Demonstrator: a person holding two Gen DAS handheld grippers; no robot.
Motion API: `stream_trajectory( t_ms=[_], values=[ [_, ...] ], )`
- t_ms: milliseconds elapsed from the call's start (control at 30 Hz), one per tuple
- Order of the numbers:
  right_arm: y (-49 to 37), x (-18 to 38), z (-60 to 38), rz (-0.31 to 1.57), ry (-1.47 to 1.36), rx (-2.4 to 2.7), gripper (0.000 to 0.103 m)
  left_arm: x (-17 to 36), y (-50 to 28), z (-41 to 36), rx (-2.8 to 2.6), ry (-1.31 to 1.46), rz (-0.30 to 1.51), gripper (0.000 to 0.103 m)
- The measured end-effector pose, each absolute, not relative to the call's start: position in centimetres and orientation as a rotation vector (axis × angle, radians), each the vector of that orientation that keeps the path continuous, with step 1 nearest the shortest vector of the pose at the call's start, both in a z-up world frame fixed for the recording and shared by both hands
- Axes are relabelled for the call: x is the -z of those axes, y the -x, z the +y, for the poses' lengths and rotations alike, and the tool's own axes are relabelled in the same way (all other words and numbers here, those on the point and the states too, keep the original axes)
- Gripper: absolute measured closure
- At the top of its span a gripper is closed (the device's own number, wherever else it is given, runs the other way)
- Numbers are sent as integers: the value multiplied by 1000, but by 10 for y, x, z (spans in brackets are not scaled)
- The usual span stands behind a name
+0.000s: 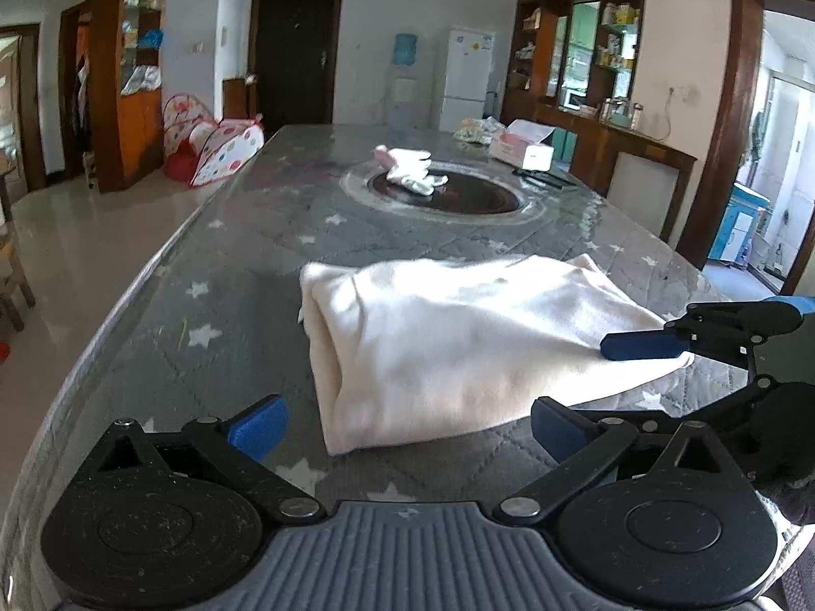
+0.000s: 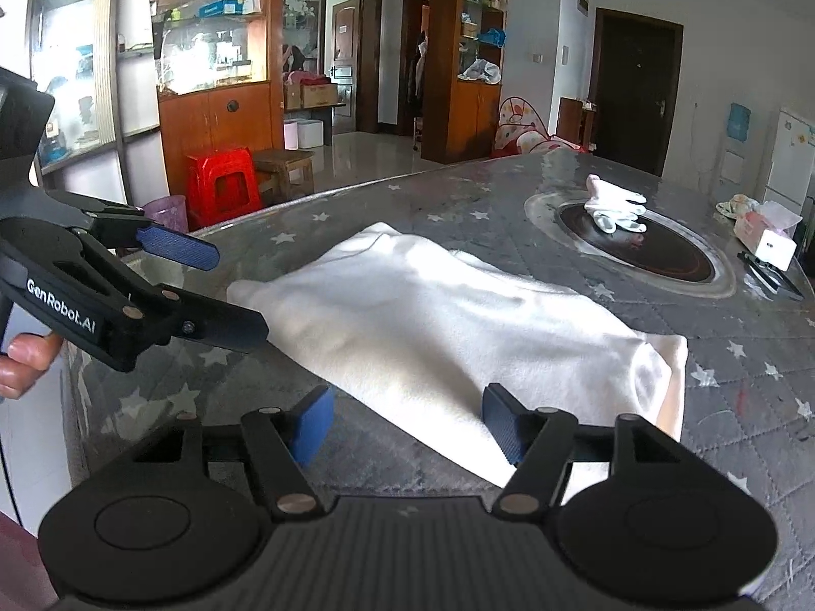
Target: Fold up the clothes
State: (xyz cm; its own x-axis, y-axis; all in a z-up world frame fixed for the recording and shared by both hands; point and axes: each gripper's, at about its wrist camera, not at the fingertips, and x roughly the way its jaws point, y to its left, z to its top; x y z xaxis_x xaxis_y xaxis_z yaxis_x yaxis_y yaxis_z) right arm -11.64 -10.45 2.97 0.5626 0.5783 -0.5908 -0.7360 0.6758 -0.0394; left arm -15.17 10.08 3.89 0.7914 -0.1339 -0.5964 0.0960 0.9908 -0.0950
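I am holding my left gripper [image 1: 405,430] wide open just above the near edge of the cream garment [image 1: 458,336], with nothing between its blue pads, and my right gripper [image 2: 407,420] is likewise spread wide and empty, its pads straddling the garment's near hem. The garment is lying partly folded on the star-patterned quilted worktop [image 1: 229,265], a doubled edge showing at one end. I judge that I am lining up the next fold, so I should be bringing each gripper down on a corner of the same edge, pinching every layer together rather than only the top one, then lifting evenly so that the cloth is not twisting or dragging across the quilted cover. Farther out, a pair of white gloves [image 1: 412,170] is resting on the dark round inset [image 1: 458,198] in the worktop, well apart from my work, and a white box [image 1: 522,150] is sitting near the far edge.
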Motion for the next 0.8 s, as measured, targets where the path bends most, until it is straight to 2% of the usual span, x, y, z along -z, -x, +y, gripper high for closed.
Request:
stream_trajectory(
  t_ms=[33,100,167,333,800],
  values=[
    [116,-29,-104,578,302,-793,25,-38,152,101,114,65,653,0],
    [117,-26,-101,572,315,-802,21,-35,152,103,97,73,666,0],
    [117,-23,-99,570,322,-811,12,-32,153,104,77,78,684,0],
    [117,-17,-92,570,348,-826,1,-24,156,105,30,90,718,0],
    [117,-12,-87,581,381,-821,0,-17,159,106,8,96,731,0]
  ],
)
